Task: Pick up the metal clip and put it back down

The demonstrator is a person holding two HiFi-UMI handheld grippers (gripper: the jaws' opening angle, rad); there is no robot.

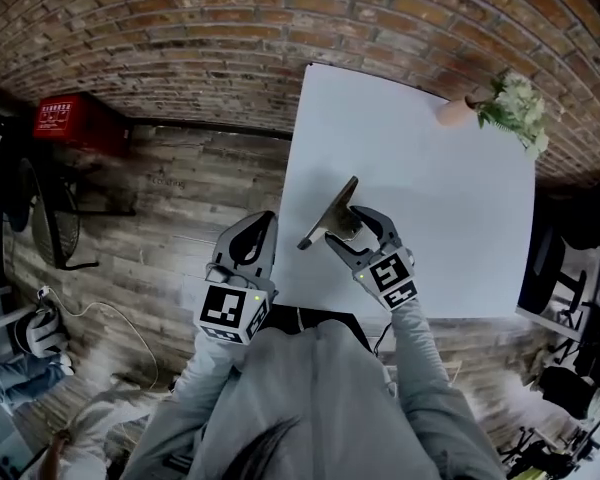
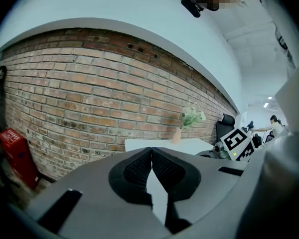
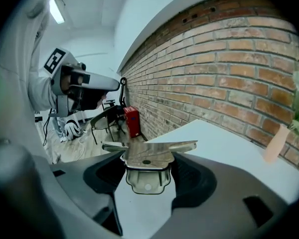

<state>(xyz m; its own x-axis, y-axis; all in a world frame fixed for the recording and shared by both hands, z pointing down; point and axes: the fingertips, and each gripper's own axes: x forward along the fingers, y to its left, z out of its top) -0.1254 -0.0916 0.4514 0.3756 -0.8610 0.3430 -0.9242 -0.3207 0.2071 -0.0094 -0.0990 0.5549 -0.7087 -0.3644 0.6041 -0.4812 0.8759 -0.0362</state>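
A shiny metal clip [image 3: 147, 163] with a wide flat blade sits clamped between the jaws of my right gripper [image 3: 148, 172], held above the white table [image 3: 229, 148]. In the head view the metal clip [image 1: 330, 213] sticks out to the upper left of the right gripper [image 1: 352, 230], over the table's near left part. My left gripper [image 1: 248, 253] hangs off the table's left edge over the wooden floor. In the left gripper view its two pads [image 2: 139, 171] touch at the tips, with nothing between them.
The white table [image 1: 430, 188] stands against a brick wall. A small vase of white flowers [image 1: 505, 103] is at its far right corner. A red box [image 1: 75, 120] and a black chair [image 1: 40, 218] stand on the floor to the left.
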